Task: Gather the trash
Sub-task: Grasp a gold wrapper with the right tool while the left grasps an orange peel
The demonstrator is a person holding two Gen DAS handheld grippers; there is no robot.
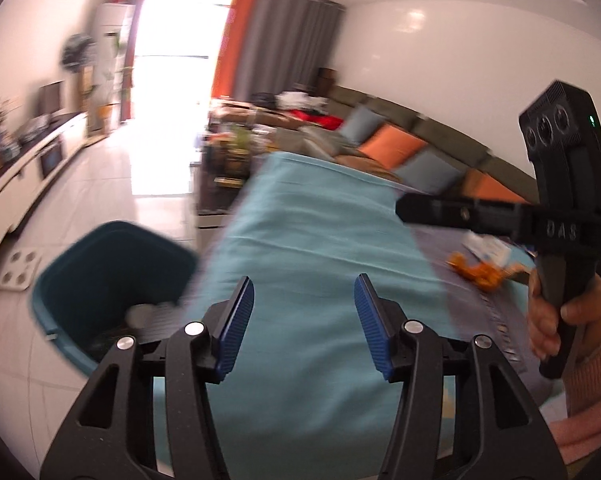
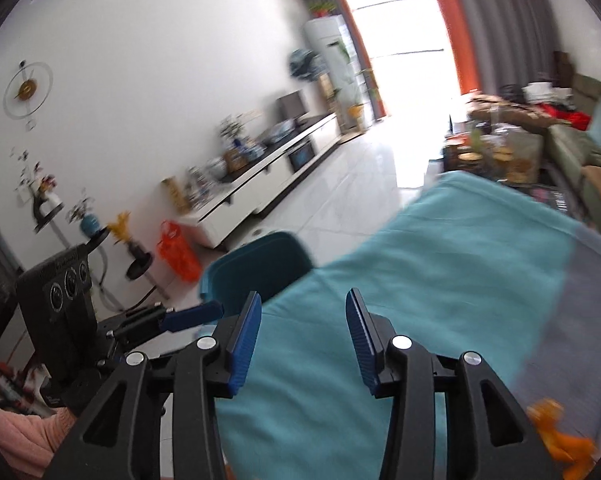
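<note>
Plainly, both claws (image 1: 304,320) (image 2: 302,336) parted, empty.

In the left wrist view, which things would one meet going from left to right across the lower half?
Teal bin → left hand-held gripper over the teal cloth → orange wrapper → hand holding the right hand-held gripper.

White walls (image 2: 160,40), tile floor (image 2: 340,184), sofa (image 1: 400,136)

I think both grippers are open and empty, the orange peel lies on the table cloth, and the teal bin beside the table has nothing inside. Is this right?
Not quite. The teal bin is not empty: the left wrist view shows a pale, blurred piece inside it. The rest holds: the left gripper and right gripper are open and empty, and the orange peel lies on the table cloth.
</note>
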